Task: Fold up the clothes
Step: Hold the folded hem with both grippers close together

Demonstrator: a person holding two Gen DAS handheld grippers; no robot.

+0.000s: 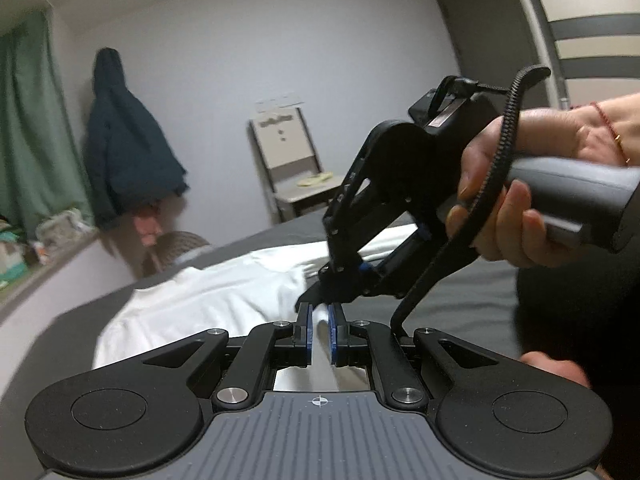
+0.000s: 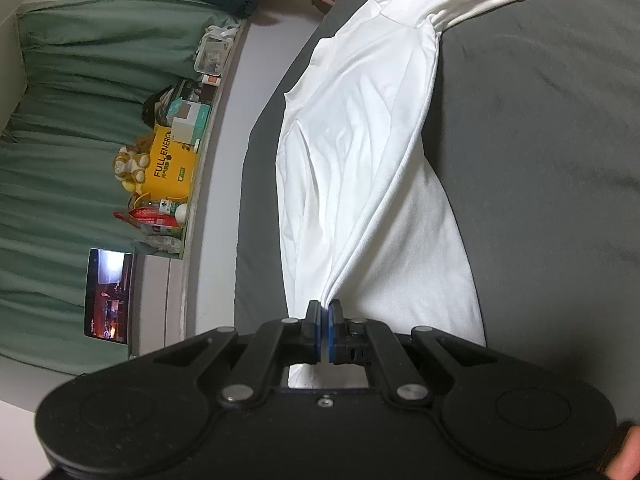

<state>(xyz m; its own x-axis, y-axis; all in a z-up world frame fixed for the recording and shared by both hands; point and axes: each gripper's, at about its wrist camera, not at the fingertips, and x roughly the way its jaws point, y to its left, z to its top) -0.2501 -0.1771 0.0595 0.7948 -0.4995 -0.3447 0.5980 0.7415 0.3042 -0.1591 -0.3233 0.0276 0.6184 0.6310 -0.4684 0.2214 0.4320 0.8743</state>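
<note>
A white long-sleeved shirt (image 1: 208,300) lies spread on a dark grey bed (image 1: 472,292). In the left wrist view, my left gripper (image 1: 320,322) has its blue pads a little apart, with white fabric showing in the gap. My right gripper (image 1: 320,300) comes in from the right just ahead of it, its tips down on the shirt. In the right wrist view, my right gripper (image 2: 324,312) is shut on a pinch of the shirt (image 2: 360,152), and folds of cloth fan out from the grip across the bed (image 2: 540,140).
A chair (image 1: 292,160) stands against the far wall. A dark jacket (image 1: 128,140) hangs in the corner by green curtains (image 2: 72,140). A ledge beside the bed holds a yellow box (image 2: 170,168), other boxes and a small screen (image 2: 108,292).
</note>
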